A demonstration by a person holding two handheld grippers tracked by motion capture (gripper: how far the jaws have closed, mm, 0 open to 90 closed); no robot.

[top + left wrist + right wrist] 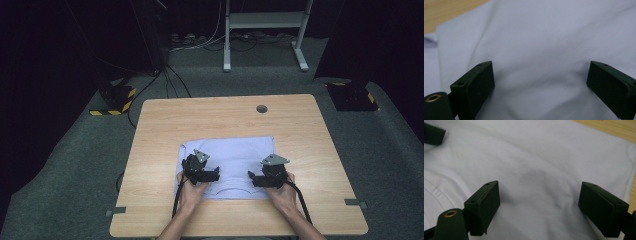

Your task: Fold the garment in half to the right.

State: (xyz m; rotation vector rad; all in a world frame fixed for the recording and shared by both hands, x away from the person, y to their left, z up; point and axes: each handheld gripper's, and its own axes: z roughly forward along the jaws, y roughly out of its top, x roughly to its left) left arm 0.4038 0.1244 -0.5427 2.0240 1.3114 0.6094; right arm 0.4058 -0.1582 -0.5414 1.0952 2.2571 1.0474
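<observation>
Both hands are entering from the near edge, each carrying a tool over the pale garment (227,167). Left tool (216,173) and right tool (251,178) are standing spread, pinching nothing, jaws hovering above cloth. Beyond them, the garment is lying flat mid-worktop (160,115). Risk: closing on a single layer or a shallow fold is likely dragging and bunching the fabric.
</observation>
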